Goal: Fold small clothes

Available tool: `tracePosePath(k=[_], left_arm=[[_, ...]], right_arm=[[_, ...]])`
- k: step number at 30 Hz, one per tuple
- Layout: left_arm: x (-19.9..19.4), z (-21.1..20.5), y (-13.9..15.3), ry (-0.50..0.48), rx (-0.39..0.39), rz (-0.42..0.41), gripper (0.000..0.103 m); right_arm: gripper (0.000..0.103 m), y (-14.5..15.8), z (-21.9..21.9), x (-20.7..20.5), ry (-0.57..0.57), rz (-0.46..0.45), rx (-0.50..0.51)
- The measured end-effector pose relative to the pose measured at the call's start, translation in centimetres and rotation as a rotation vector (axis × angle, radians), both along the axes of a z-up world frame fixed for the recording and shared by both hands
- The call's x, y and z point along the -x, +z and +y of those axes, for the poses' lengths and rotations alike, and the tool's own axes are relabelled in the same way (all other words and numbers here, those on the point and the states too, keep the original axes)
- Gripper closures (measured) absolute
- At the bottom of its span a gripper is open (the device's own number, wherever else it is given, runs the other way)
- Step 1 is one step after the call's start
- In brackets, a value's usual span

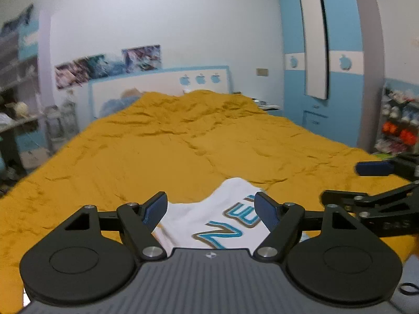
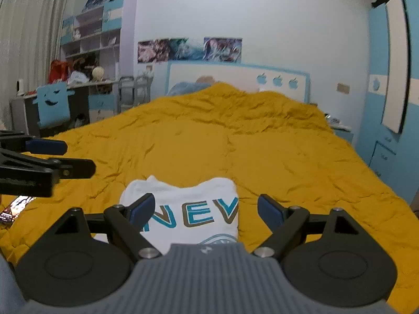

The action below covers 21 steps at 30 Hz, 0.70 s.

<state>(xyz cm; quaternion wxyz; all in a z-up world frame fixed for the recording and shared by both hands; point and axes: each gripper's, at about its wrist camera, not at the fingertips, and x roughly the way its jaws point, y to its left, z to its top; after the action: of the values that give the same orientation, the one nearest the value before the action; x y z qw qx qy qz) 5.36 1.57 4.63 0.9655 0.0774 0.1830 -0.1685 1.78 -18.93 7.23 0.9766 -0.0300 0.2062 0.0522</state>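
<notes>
Evidently the fold is done: the white T-shirt (image 2: 183, 209) lies as a compact bundle on the mustard bedspread (image 2: 235, 151). The left gripper (image 1: 210, 209) and right gripper (image 2: 205, 209) hover above it, jaws spread wide and empty, probably to leave it undisturbed.

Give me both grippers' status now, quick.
Left gripper: jaws open, holding nothing.
Right gripper: jaws open, holding nothing; white shirt lies below.
</notes>
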Motion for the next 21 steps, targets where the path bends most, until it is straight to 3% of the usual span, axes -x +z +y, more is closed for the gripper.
tracePosePath(k=[2,6,10,21], left_arm=[[1.0,-0.5,-0.2,0.072,-0.036,-0.032,0.003],[2.5,-0.6,-0.5,0.068,0.01,-0.02,0.003],[3.7,-0.8,-1.1,0.118,-0.005,-0.024,0.003],[5.6,0.1,-3.1,0.21,-0.031,0.059,0.003]], right_arm=[[0.022,0.0,0.1,1.2,-0.01,0.001,-0.005],[0.022,-0.2,0.2,3.3,-0.067,0.015,-0.021],[0.022,-0.8,0.3,6.0,-0.136,-0.009,-0.045],[0.022,-3.1,1.4,8.2,-0.118,0.137,-0.11]])
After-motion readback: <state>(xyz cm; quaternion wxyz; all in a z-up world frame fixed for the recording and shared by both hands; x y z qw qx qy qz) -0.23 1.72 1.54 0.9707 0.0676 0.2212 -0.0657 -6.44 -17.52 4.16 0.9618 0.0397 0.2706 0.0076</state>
